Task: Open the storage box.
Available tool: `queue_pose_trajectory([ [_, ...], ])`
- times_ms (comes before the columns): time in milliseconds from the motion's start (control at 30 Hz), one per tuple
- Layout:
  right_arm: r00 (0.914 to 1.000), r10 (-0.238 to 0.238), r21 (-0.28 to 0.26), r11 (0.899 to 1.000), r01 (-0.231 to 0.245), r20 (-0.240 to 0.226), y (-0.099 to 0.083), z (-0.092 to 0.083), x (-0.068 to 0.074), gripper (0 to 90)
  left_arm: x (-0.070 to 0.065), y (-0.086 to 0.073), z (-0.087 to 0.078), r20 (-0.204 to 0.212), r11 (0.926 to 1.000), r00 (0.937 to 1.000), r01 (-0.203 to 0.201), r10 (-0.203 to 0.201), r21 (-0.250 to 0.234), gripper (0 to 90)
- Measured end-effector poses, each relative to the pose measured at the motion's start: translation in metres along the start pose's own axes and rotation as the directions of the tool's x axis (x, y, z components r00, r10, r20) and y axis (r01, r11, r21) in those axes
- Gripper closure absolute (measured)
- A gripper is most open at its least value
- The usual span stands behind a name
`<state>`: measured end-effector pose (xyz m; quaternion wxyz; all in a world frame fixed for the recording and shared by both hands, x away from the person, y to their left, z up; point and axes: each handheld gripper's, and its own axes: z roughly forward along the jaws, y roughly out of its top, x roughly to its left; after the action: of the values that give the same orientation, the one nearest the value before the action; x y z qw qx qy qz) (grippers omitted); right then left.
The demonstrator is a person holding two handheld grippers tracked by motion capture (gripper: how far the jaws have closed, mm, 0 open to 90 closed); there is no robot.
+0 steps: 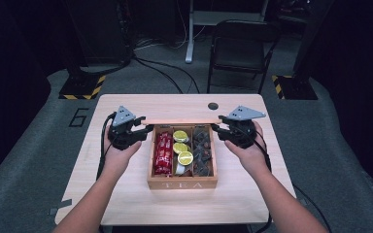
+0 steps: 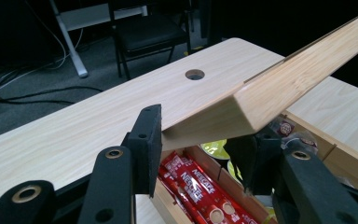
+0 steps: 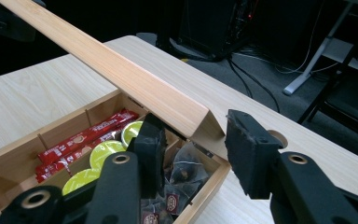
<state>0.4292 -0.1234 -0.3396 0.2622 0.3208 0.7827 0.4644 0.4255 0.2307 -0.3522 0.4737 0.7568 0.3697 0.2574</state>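
A wooden tea box [image 1: 182, 183] stands mid-table with its lid [image 1: 182, 121] raised on edge along the back. Inside lie red sachets [image 1: 163, 153], lime-green capsules [image 1: 182, 145] and dark tea bags [image 1: 202, 148]. My left gripper [image 1: 144, 131] is at the lid's left end and my right gripper [image 1: 217, 128] at its right end. In the left gripper view the jaws of the left gripper [image 2: 200, 149] clamp the lid [image 2: 298, 79] at its corner, above the red sachets [image 2: 196, 186]. In the right gripper view the right gripper [image 3: 193, 140] closes around the lid [image 3: 121, 74] end, over the tea bags [image 3: 182, 172].
The light wooden table [image 1: 126, 194] has a round hole [image 1: 213, 106] behind the box. A black chair [image 1: 240, 48] and a desk leg [image 1: 189, 53] stand on the floor beyond the far edge. Cables trail from both grippers.
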Motion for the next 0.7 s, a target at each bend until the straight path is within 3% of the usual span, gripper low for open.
queue_pose_trajectory([
  [233, 1.0, 0.002, -0.004, 1.0, -0.002, 0.003, 0.002, 0.003, -0.004, 54.4, 0.004, 0.004, 0.002, 0.009, 0.9998, 0.9998, 0.016, -0.016, 0.009, 56.3],
  [467, 0.9998, -0.01, 0.02, 1.0, 0.01, 0.014, 0.003, 0.016, -0.008, 53.5, 0.011, 0.008, 0.007, 0.014, 0.998, 0.9979, 0.063, -0.063, -0.006, 56.7],
  [700, 0.9993, 0.027, 0.02, 0.999, -0.028, 0.025, 0.004, 0.025, -0.013, 53.3, 0.017, 0.012, 0.011, 0.024, 0.9972, 0.997, 0.074, -0.074, -0.007, 57.2],
])
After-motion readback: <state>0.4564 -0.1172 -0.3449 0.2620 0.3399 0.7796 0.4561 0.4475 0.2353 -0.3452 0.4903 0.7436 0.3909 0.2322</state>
